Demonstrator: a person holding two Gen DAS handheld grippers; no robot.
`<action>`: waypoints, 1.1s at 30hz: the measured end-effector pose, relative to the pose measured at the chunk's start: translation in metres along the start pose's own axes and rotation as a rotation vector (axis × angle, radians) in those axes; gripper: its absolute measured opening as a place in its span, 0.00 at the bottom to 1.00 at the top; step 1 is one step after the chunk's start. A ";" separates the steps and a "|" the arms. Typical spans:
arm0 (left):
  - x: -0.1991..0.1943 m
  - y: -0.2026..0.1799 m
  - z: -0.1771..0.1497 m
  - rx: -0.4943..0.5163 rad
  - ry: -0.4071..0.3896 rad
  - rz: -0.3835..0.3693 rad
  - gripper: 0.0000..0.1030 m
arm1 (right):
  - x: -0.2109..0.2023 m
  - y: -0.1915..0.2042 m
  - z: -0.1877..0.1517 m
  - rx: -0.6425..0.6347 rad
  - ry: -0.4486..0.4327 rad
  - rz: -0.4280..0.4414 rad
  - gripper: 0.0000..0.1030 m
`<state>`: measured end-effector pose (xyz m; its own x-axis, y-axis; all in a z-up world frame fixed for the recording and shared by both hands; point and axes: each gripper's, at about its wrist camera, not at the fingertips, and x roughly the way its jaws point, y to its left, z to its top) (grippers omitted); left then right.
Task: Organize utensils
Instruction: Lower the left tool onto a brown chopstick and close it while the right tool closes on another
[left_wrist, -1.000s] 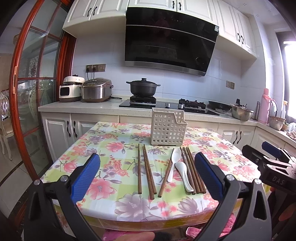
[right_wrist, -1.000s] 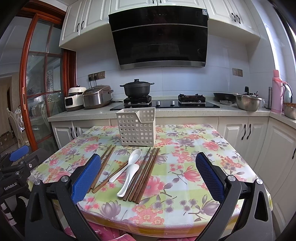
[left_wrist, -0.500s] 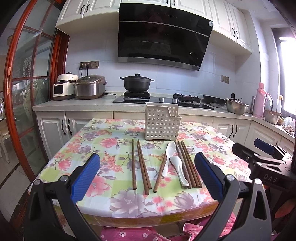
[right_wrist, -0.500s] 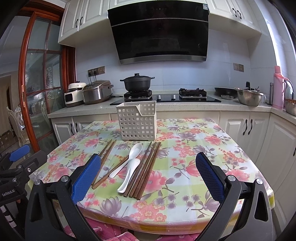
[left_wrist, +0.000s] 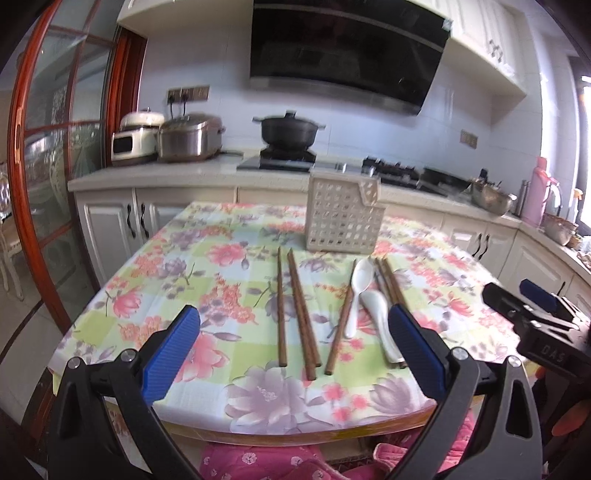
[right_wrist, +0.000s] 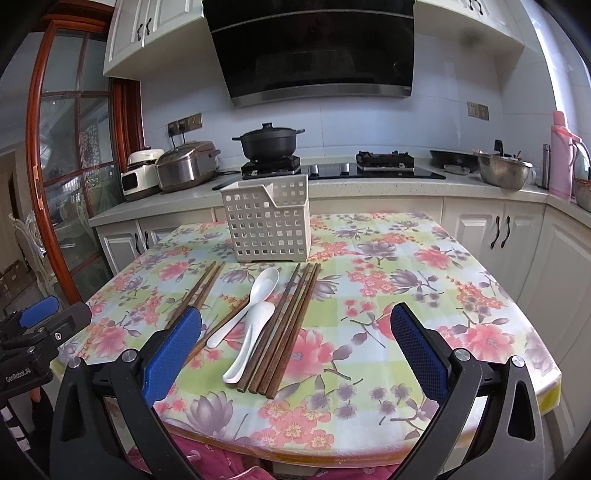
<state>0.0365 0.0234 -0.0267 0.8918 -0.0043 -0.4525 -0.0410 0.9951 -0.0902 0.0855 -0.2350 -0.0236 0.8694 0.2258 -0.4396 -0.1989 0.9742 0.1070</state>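
Kitchen cabinets and a stove line the back wall, and in front stands the worktop (right_wrist: 424, 295) under a flowered cloth. Toward its far side sits a white slotted basket (right_wrist: 267, 221). Just before it lie the chopsticks (right_wrist: 284, 332) in loose groups, with two white spoons (right_wrist: 255, 314) between them — none of them inside the basket. Both claws hang over the near edge, holding nothing: the left claw (left_wrist: 293, 350) gapes wide, and the right claw (right_wrist: 295, 349) does too.
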 end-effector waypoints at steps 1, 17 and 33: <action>0.009 0.003 0.001 -0.001 0.019 0.010 0.96 | 0.006 -0.001 0.001 0.003 0.010 0.000 0.93; 0.148 0.046 0.050 -0.039 0.313 0.028 0.95 | 0.126 -0.041 0.022 0.126 0.282 -0.034 0.86; 0.276 0.029 0.059 0.055 0.570 0.041 0.30 | 0.193 -0.053 0.030 0.139 0.443 -0.060 0.52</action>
<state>0.3085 0.0570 -0.1021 0.5056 -0.0028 -0.8628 -0.0332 0.9992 -0.0226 0.2774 -0.2429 -0.0871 0.5942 0.1792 -0.7841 -0.0654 0.9824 0.1749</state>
